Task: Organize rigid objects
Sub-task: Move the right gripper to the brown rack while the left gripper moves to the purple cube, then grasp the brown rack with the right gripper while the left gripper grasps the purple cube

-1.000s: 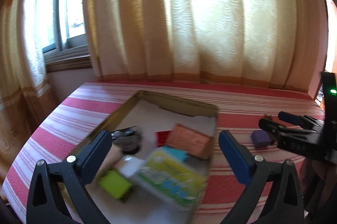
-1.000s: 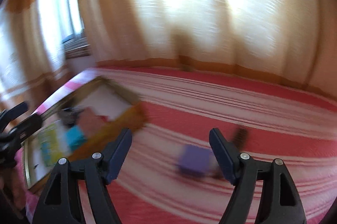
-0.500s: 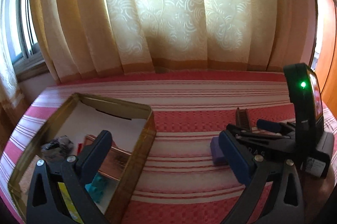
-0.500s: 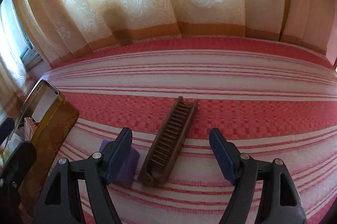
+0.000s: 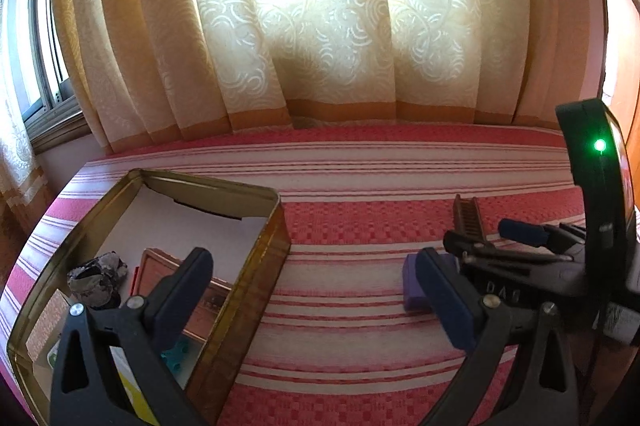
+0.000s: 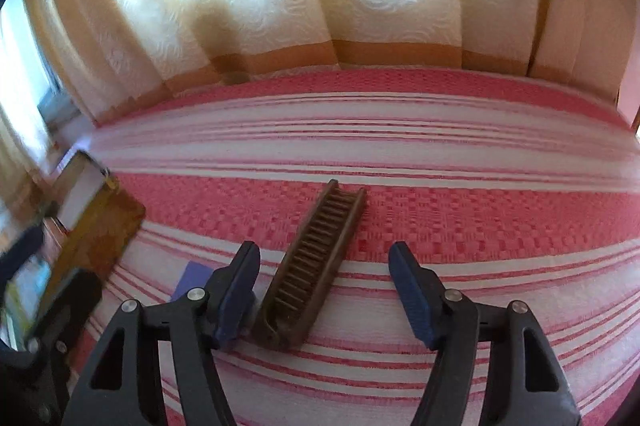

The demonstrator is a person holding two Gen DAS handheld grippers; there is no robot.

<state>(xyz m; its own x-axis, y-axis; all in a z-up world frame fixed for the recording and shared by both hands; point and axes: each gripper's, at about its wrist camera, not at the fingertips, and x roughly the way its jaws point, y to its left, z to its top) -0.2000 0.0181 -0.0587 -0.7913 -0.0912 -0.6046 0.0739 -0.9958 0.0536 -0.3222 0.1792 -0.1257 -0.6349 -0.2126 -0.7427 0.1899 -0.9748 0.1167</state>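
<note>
Comb (image 6: 316, 266) on the striped cloth (image 6: 440, 226), brown and long, lying lengthwise away from the right tool (image 6: 324, 290). Seen from the right wrist, its near end sits between the two blue pads (image 6: 412, 298), close against the left one and well clear of the right one; the jaws are closing, but neither pad presses on it yet. Just left of that tool a purple block (image 6: 192, 276) peeks out, mostly hidden behind the left pad.

The left wrist view shows what the other cannot. There the block (image 5: 414, 286) lies plain on the cloth, just beside the right tool (image 5: 476, 238), and only the far end of the comb (image 5: 466, 216) rises past that tool's fingers. The gold tin (image 5: 256, 266) stands open on the left with its contents in sight: a crumpled dark lump (image 5: 98, 278), a copper-coloured flat box (image 5: 160, 270), a teal piece (image 5: 178, 350) and a yellow-green packet (image 5: 128, 382). From the right wrist the tin (image 6: 100, 230) is only a blurred corner at the edge.

The left tool (image 5: 312, 298) hangs with its pads wide apart and nothing between them, one over the tin's near side, the other over the cloth by the block.

Behind it all, a cream curtain (image 5: 320, 26) glows with daylight, and a window (image 5: 44, 74) shows at the far left.
</note>
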